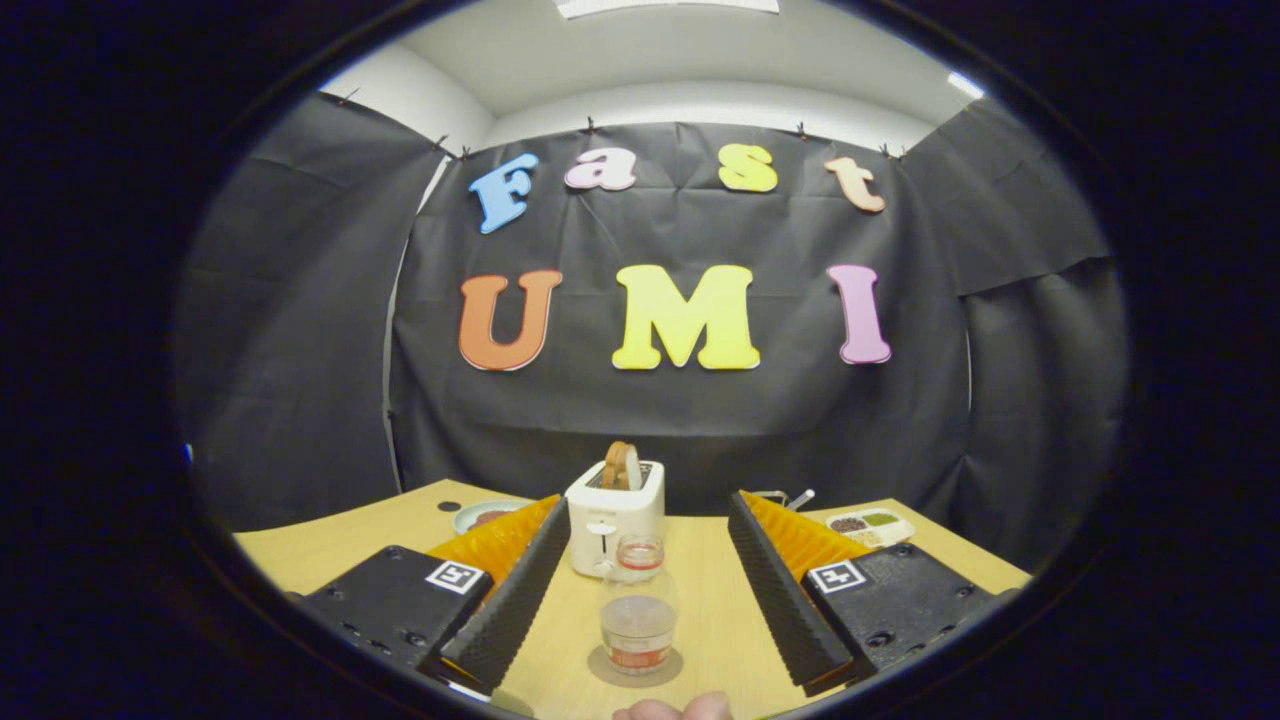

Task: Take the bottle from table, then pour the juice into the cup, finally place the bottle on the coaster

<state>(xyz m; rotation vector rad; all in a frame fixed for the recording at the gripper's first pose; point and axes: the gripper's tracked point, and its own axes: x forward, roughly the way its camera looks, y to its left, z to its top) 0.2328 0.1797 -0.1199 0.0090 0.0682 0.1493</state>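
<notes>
Gripper view: bottle (638, 612) stands upright on the coaster (602, 668), lower centre, between your empty claw's (648, 503) wide-spread fingers.
If releasing, back straight out; if gripping, close squarely on its body.

I see a white toaster (615, 516) holding bread slices (621, 465) at the table's (330, 545) far edge, a small plate (483, 515) toward its far left corner, a divided tray (871, 526) toward its far right.
</notes>
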